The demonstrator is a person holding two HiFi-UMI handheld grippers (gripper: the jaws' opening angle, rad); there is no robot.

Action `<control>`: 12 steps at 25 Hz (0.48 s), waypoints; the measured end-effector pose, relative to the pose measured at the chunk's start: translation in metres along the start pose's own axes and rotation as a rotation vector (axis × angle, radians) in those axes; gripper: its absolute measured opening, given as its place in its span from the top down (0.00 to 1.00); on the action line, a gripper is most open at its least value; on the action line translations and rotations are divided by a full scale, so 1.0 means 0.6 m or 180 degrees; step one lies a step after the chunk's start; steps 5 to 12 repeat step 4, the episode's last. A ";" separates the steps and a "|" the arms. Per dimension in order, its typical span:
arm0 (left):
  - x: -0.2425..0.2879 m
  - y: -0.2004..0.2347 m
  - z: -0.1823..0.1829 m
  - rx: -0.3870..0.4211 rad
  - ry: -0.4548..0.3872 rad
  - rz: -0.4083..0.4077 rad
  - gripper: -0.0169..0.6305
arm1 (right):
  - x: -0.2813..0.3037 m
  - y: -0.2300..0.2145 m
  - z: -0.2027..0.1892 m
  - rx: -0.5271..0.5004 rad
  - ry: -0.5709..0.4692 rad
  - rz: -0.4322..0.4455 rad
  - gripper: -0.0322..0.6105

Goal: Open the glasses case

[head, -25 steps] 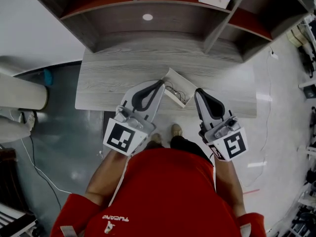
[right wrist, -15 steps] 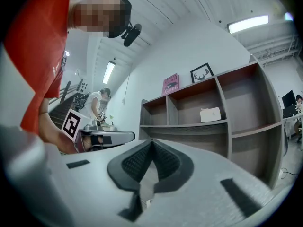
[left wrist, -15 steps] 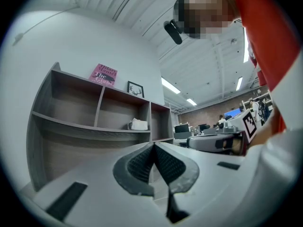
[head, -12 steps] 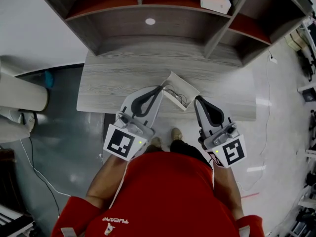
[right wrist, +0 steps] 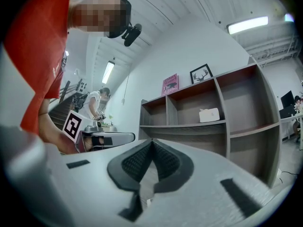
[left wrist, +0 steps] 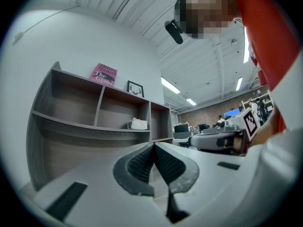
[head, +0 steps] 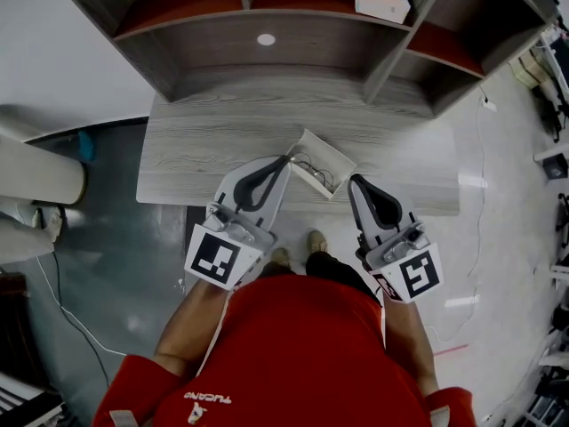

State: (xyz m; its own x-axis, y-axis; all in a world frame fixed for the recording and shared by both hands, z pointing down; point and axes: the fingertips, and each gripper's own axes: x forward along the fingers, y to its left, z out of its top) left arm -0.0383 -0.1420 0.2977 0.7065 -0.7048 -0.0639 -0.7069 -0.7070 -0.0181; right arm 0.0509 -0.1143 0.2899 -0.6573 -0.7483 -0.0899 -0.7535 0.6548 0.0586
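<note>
The glasses case (head: pixel 323 164) lies open at the table's (head: pixel 200 140) front edge, bare wood on both sides. It sits between the left tongs (head: pixel 284 160) and right tongs (head: pixel 354 180), both closed, empty.

Surface (head: pixel 204 149) and shelf (head: pixel 293 52): matt grey wood grain. Floor (head: pixel 124 274): smooth, glossy. Left tongs (left wrist: pixel 154 148) pads (left wrist: pixel 139 167): black, finely ribbed.

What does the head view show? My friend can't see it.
An open white glasses case, glasses inside, sits at the near edge of a grey wooden table. A person in a red shirt holds the shut left hand-held gripper and right hand-held gripper on either side of it.
</note>
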 end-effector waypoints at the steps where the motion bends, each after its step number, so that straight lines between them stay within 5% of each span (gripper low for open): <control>1: 0.001 0.000 0.000 0.0003 0.0001 -0.0001 0.96 | 0.000 -0.001 0.000 -0.0003 0.0002 0.0000 0.95; 12: 0.006 0.003 -0.001 0.0004 0.0001 0.0003 0.96 | 0.000 -0.008 0.003 -0.0021 -0.0002 0.0000 0.95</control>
